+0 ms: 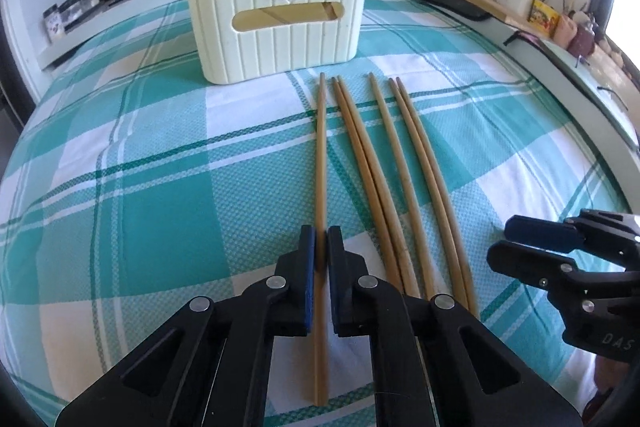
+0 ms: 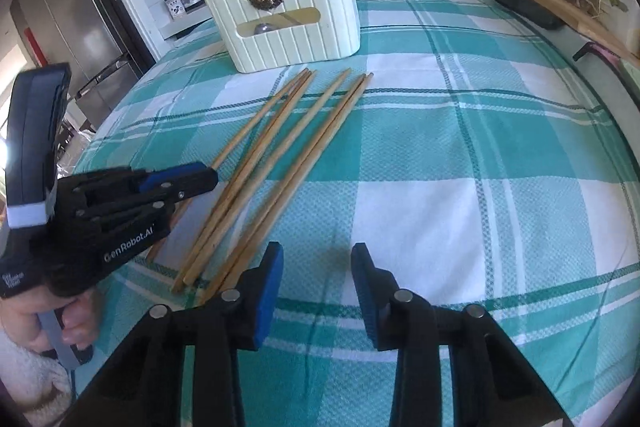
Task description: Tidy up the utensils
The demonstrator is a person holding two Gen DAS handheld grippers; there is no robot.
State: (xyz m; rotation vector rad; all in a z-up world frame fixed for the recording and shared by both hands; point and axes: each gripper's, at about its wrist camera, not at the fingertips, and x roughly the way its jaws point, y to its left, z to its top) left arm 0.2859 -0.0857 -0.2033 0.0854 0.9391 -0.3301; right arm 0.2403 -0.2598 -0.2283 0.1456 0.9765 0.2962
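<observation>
Left wrist view: the left gripper has its jaws pinched on the leftmost long bamboo chopstick, which lies on the teal-and-white checked cloth beside five more chopsticks, before the cream ribbed plastic utensil holder.

Right wrist view: the right gripper hovers with jaws wide apart, gripping nothing, just right of the chopsticks.

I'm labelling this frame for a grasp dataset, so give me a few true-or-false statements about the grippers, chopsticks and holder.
1. The left gripper is closed on a chopstick. True.
2. The right gripper holds a chopstick. False: it is open with nothing between its fingers.
3. The cream holder lies tipped on its side. False: it stands upright on the checked cloth.
4. Five more chopsticks lie on the cloth right of the gripped one. True.
</observation>
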